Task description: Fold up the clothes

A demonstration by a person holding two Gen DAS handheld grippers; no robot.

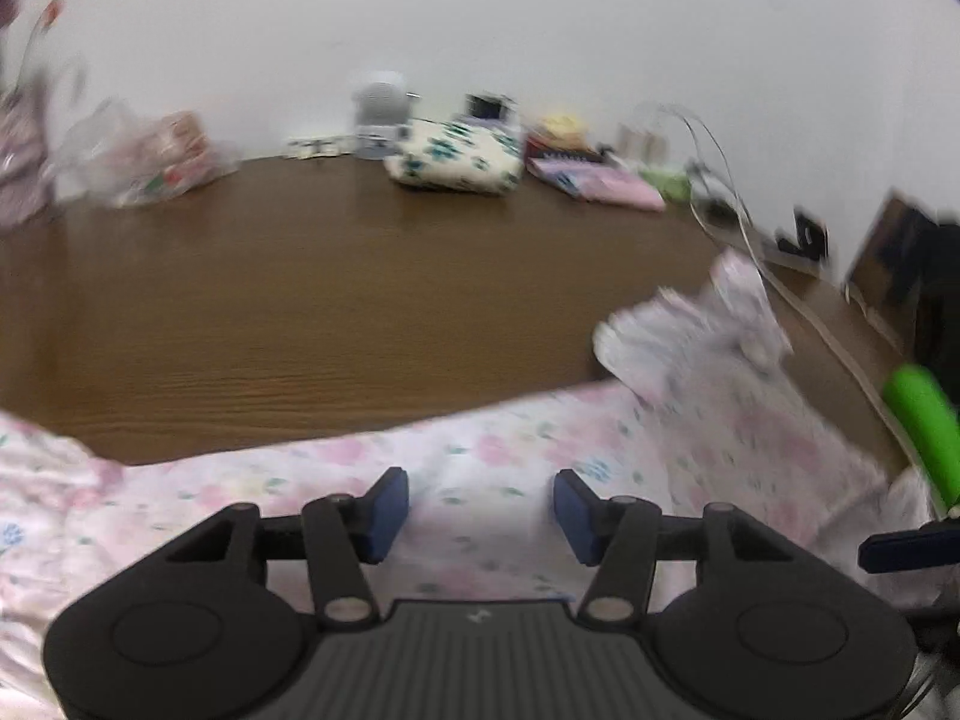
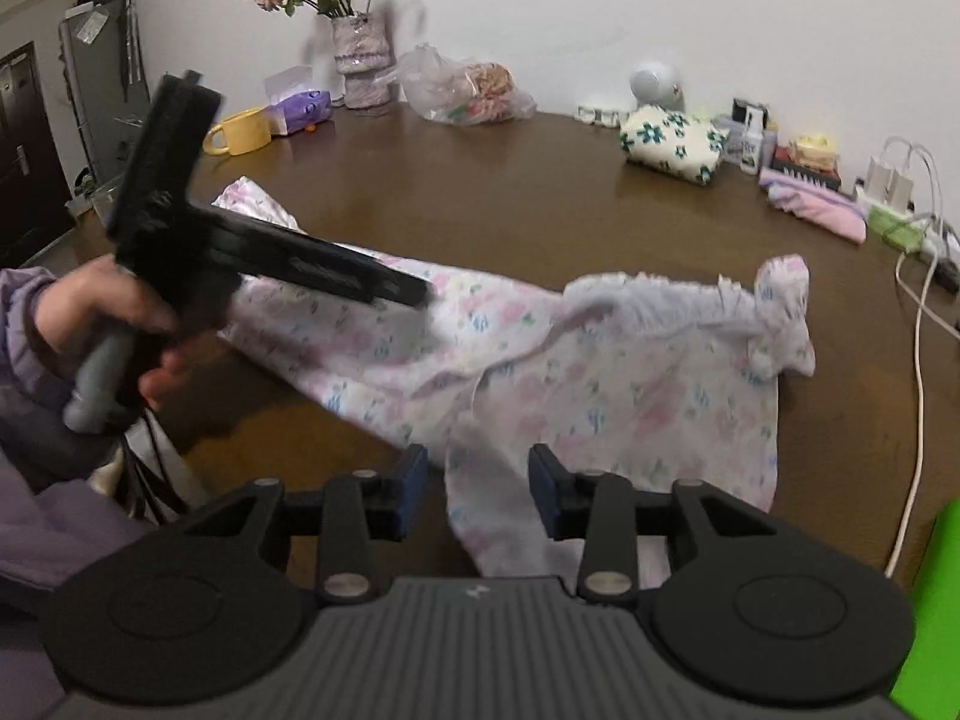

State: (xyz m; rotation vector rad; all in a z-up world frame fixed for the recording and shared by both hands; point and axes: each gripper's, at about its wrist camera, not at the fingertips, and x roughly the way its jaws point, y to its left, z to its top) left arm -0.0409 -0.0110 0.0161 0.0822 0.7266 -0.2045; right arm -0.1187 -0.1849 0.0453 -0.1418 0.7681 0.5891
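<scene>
A pale floral garment (image 2: 600,384) lies spread on the brown wooden table (image 2: 540,204), its ruffled edge (image 2: 678,294) bunched toward the right. My left gripper (image 1: 480,516) hovers over the garment (image 1: 480,462) with its blue pads well apart and nothing pinched between them. In the right wrist view the left gripper (image 2: 408,294) shows as a blurred black tool held by a hand (image 2: 102,312) above the cloth's left part. My right gripper (image 2: 478,492) stands open at the table's near edge. A narrow strip of the garment (image 2: 492,480) runs between its fingers, with a gap beside the left pad.
Along the table's back stand a vase of dried flowers (image 2: 360,54), a yellow mug (image 2: 240,132), a plastic bag (image 2: 468,90), a folded flowered cloth (image 2: 672,141), a pink cloth (image 2: 816,210) and white cables (image 2: 918,312). Something bright green (image 2: 936,600) sits at the lower right.
</scene>
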